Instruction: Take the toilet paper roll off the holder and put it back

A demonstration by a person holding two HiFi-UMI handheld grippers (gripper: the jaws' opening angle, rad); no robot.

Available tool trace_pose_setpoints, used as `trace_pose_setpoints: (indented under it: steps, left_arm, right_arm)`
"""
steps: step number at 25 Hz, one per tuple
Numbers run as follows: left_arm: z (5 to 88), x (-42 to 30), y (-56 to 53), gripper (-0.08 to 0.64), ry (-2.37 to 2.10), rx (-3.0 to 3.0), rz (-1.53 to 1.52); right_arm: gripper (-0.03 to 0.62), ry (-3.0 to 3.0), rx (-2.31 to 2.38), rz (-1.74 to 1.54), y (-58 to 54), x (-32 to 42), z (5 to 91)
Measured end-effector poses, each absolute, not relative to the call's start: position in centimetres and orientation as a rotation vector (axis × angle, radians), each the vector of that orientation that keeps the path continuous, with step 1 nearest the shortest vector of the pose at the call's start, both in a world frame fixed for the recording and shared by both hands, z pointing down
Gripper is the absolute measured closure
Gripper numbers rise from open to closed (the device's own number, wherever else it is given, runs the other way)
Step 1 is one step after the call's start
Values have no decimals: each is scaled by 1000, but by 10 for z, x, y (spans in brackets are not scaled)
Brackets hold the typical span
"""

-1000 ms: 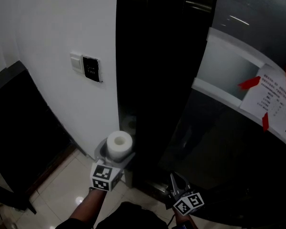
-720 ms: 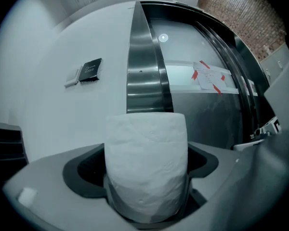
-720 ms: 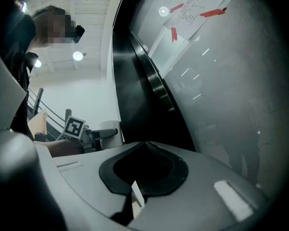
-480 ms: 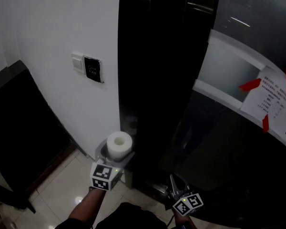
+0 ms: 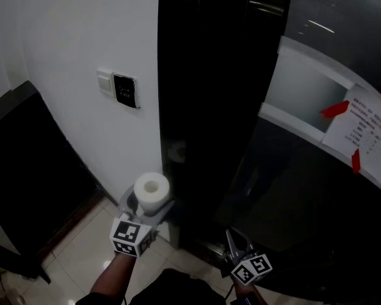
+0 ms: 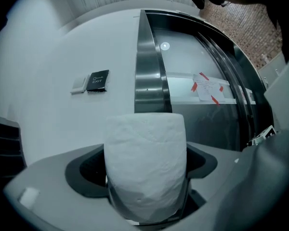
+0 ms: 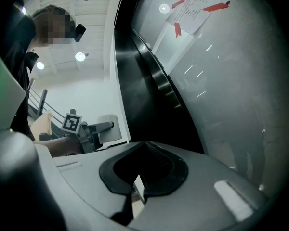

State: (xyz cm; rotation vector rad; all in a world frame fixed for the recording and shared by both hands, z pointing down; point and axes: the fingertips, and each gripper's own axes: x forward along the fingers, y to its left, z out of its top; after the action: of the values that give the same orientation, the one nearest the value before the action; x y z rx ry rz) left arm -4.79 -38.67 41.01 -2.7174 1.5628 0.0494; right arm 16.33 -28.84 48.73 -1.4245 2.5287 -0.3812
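Note:
The white toilet paper roll [image 5: 151,189] stands upright between the jaws of my left gripper [image 5: 148,206], low beside the white wall. In the left gripper view the roll [image 6: 145,158] fills the gap between the jaws, which are shut on its sides. My right gripper [image 5: 236,245] hangs low at the right against the black glass, its jaws together with nothing in them [image 7: 137,186]. The right gripper view shows the roll [image 7: 109,127] held out at the left. A faint pale shape [image 5: 176,150] shows in the dark panel behind the roll; I cannot tell whether it is the holder.
A white wall [image 5: 70,37] carries a switch [image 5: 104,81] and a black exit plate [image 5: 124,91]. A tall black panel [image 5: 203,107] and curved glass with a taped paper notice [image 5: 362,129] stand at the right. A dark piece of furniture [image 5: 25,170] stands at the left over the tiled floor [image 5: 82,253].
My left gripper has shifted slightly left with the roll, a little away from the black panel. The right gripper has hardly moved.

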Motion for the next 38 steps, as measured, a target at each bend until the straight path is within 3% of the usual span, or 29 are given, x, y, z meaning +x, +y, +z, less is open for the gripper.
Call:
trace_pose_setpoints:
  steps: [25, 38]
  left_arm:
    - [409, -141, -314, 100, 1751, -2657, 271]
    - [415, -154, -291, 104, 1778, -2700, 354]
  right_arm:
    - [578, 2594, -1349, -402, -282, 137, 490]
    - [580, 2601, -1349, -399, -274, 135, 490]
